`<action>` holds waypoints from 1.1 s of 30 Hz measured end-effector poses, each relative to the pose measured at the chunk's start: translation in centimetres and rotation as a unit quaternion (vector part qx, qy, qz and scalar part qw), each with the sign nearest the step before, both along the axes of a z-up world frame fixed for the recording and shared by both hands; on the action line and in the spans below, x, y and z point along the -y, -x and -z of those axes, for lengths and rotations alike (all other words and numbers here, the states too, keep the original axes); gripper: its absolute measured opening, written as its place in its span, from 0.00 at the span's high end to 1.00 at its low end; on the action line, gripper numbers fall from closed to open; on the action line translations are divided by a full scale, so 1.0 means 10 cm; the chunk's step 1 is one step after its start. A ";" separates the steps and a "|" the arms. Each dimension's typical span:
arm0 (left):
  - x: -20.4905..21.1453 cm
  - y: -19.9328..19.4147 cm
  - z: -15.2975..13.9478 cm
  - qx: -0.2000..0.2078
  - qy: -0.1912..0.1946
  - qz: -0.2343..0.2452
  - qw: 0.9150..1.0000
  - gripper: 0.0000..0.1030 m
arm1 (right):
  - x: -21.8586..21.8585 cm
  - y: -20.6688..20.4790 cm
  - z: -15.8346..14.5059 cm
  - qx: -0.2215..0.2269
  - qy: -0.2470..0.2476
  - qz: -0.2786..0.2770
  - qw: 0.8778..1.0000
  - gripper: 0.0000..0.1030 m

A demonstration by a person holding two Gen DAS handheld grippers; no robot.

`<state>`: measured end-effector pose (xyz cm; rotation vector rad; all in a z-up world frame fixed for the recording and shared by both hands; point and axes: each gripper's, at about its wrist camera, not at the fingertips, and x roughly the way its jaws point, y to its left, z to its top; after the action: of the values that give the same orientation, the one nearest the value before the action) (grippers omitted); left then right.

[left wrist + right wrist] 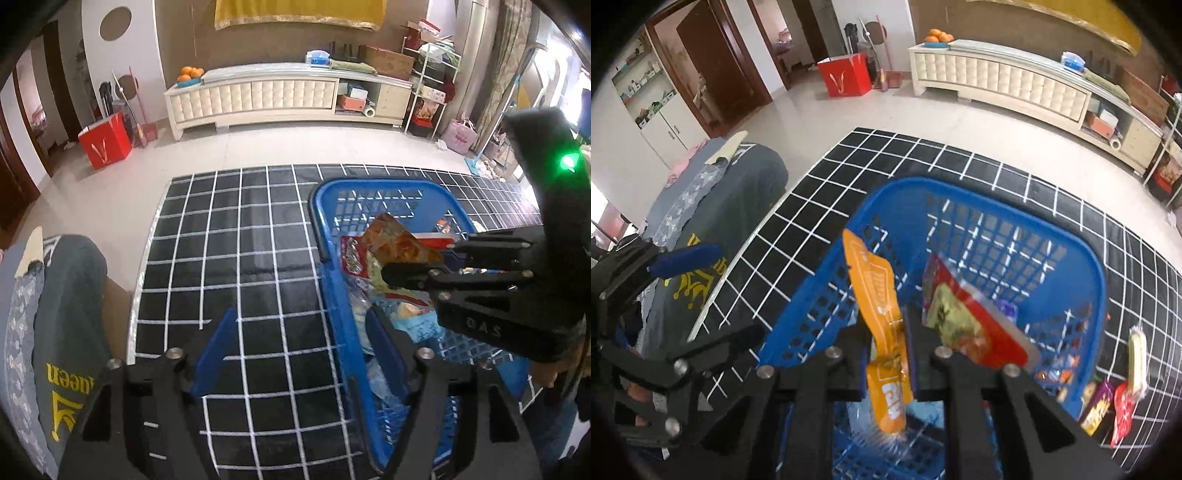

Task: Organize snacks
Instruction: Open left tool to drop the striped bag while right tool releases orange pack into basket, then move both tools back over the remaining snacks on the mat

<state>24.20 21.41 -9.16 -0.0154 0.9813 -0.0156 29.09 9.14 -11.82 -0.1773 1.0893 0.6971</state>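
The right claw [888, 354] grips an orange plastic snack packet [875, 291] above the blue plastic mesh basket [960, 184]; the packet stands up between its fingers. The left claw [299, 343] hangs released, empty, over the checked worktop [229, 229] beside the basket.

Even, bright indoor light; strong fisheye bending with dark corners; the snack packets [964, 325] are motion-blurred.

Our right tool [888, 354] pinches an orange packet [877, 314] over the blue basket [1100, 280]; our left tool [299, 350] gapes beside it.

A red box [105, 142] stands near a cream cabinet [258, 98] bearing oranges [190, 73].
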 end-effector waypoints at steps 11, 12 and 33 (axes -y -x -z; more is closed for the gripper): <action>-0.09 -0.08 0.04 0.001 -0.013 -0.005 1.000 0.20 | 0.04 -0.10 -0.01 0.004 -0.002 0.008 1.000 0.28; -0.08 -0.06 0.04 0.004 -0.019 -0.006 1.000 0.20 | 0.08 -0.08 -0.06 0.010 -0.002 0.014 1.000 0.28; 0.74 0.47 -0.54 0.051 -0.025 0.026 0.998 0.16 | 1.38 0.63 -0.77 0.055 -0.018 0.091 0.994 0.27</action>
<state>19.49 14.02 -3.77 0.0558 0.8800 -0.0398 22.79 -4.62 -4.10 -0.0825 0.9734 0.5370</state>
